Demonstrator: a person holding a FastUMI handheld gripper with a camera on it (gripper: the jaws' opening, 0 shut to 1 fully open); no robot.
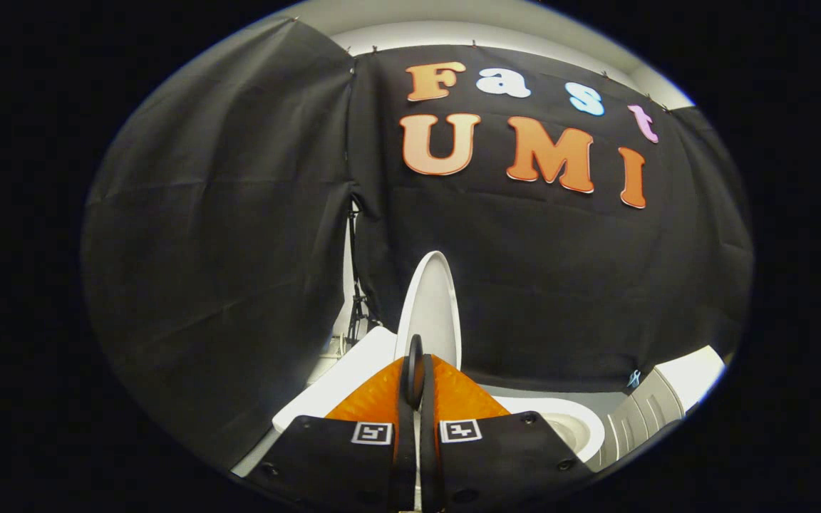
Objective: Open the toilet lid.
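Lid (430, 303): being held upright, nearly edge-on.
Gripper (415, 367): fingers being pressed together on the lid's lower edge.
Bowl (571, 422): uncovered.

Black cloth wall (239, 235) hung in creased panels across the upper and middle frame, pale ceiling strip (453, 28) seen along the top, white ribbed cabinet (656, 410) placed at lower right, grey floor glimpsed beside it
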